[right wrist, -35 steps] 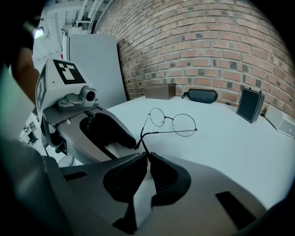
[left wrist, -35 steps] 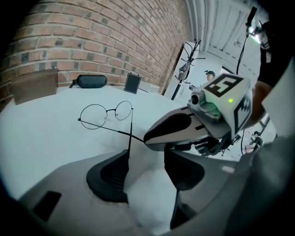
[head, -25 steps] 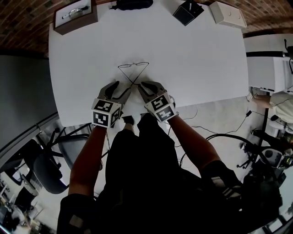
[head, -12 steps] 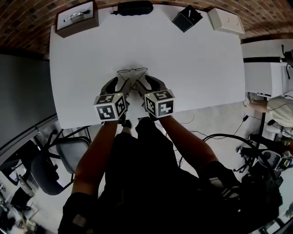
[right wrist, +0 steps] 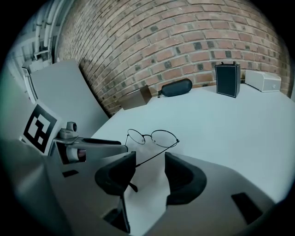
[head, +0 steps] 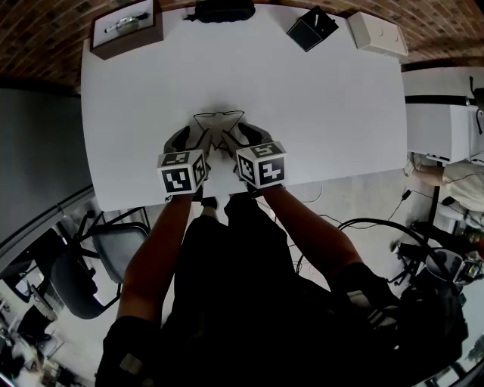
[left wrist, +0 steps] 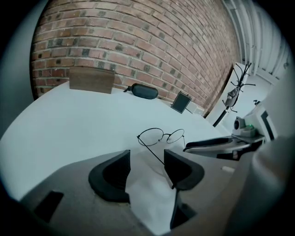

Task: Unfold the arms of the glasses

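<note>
1. A wooden box [head: 125, 26] stands at the table's [head: 340, 113] far left corner. Something pale lies in it, too small to make out.
2. The left gripper [head: 198, 137] is released, and white table shows between its jaws. One thin arm of the glasses runs into that gap, close to the jaw on the picture's right. Whether it touches that jaw I cannot tell.
3. The wire-rimmed glasses [head: 219, 116] stand on the table near its front edge, just beyond both grippers' tips. In the head view the grippers cover the ends of their arms.
4. A black case [head: 223, 10] lies at the far edge, cut off by the frame.
5. The right gripper [head: 233, 139] is released too, its jaws having just been opening. The other arm crosses the gap unpinched, and its dark tip shows beneath the left-hand jaw.
6. A black box [head: 311, 29] and a white box [head: 376, 34] stand at the far right.
</note>
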Available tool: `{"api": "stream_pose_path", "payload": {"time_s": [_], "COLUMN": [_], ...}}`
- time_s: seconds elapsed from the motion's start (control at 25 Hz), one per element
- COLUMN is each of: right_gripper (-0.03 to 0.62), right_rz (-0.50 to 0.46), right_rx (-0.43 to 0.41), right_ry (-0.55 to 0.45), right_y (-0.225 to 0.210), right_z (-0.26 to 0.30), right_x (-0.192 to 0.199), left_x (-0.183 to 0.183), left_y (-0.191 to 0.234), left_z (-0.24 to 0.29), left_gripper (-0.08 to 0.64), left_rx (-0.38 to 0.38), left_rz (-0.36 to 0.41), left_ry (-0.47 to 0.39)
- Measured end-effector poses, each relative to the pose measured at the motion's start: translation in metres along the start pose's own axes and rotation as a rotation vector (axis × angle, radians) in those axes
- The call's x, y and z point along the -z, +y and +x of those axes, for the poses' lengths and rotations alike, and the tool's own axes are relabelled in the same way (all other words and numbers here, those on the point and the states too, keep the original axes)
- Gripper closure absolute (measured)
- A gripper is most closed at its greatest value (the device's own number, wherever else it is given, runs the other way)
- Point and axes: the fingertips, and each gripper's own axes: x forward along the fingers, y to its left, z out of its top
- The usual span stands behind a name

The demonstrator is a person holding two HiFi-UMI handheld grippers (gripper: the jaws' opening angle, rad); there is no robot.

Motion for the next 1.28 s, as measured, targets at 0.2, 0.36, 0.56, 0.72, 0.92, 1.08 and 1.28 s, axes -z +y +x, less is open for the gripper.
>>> {"api": "stream_pose_path", "payload": {"time_s": [0.2, 0.36, 0.56, 0.72, 0.92, 1.08, 1.28], "right_gripper": [0.431, 0.431, 0.431, 0.431, 0.431, 0.431, 0.431], "right_rz": [-0.036, -0.068, -0.082, -0.063, -0.098, -0.108, -0.144], "right_rx": [-0.011, -0.005, 0.004, -0.005, 0.008, 0.013, 0.017], "right_ry": [-0.005, -0.004, -0.011, -0.014, -0.016, -0.03, -0.061], "right_y": [-0.005, -0.01, -0.016, -0.021, -0.023, -0.021, -0.015], "right_z": [-0.004, -0.009, -0.013, -0.018, -0.019, -0.022, -0.027], "right_x": [-0.003, -0.003, -0.005, -0.003, -0.001, -0.005, -0.015], "left_x": [-0.002, -0.003, -0.007, -0.01, -0.014, -0.012, -0.019], "left_y": [0.006, 0.012, 0.014, 0.018, 0.021, 0.019, 0.014], "left_z": [-0.003, -0.007, -0.007, -0.007, -0.005, -0.007, -0.015], "left_gripper": [0.325, 0.325, 0.325, 0.325, 0.325, 0.325, 0.325], "left_rx": [-0.008, -0.031, -0.042, -0.047, -0.038, -0.023, -0.016], "left_rz": [0.056, 0.072, 0.147, 0.165, 0.182, 0.189, 0.193], "left_ry": [0.012, 0.03, 0.04, 0.033, 0.026, 0.039, 0.01]}}
